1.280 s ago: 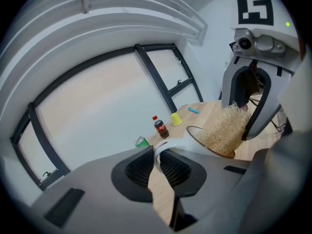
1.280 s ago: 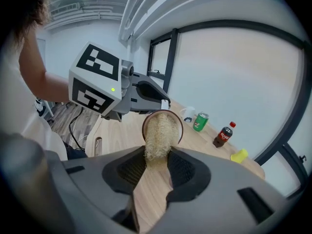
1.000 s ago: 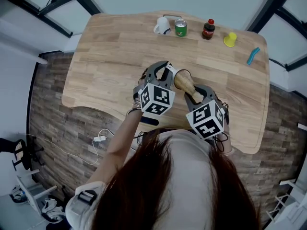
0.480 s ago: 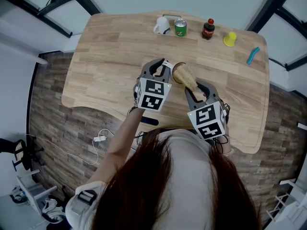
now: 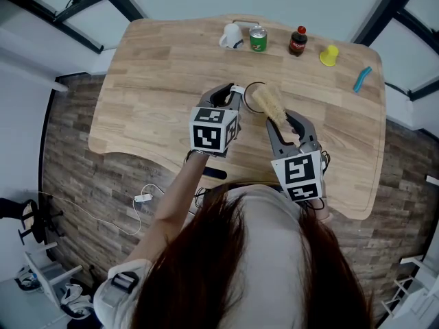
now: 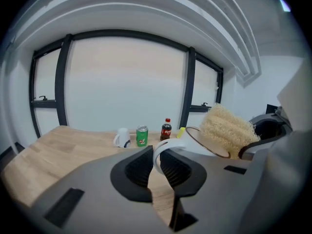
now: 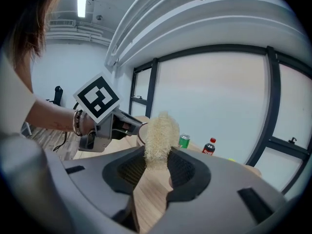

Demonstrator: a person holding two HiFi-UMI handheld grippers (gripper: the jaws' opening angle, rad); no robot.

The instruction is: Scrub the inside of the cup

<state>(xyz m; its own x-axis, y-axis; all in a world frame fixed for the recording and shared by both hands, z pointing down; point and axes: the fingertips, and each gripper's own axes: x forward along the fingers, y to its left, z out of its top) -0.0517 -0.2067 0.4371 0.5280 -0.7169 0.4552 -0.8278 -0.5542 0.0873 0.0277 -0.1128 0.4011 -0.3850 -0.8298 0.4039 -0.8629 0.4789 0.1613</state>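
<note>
the desk (image 5: 158, 81) is pale wood, grain showing, matt. the cup (image 6: 193, 141) looks like smooth, glossy white ceramic. the scrubber (image 7: 158, 140) is rough, coarse, straw-coloured fibre. the left hand-held gripper (image 6: 155, 160) and the right hand-held gripper (image 7: 157, 167) have matt grey plastic shells with ribbed black pads (image 7: 129, 169). the can (image 5: 258, 40) is shiny metal.

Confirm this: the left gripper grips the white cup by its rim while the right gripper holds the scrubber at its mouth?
Not the rim. The left gripper grips the white cup by its handle, whose loop sits between the jaws in the left gripper view. The right gripper does hold the scrubber at the cup's mouth.
</note>
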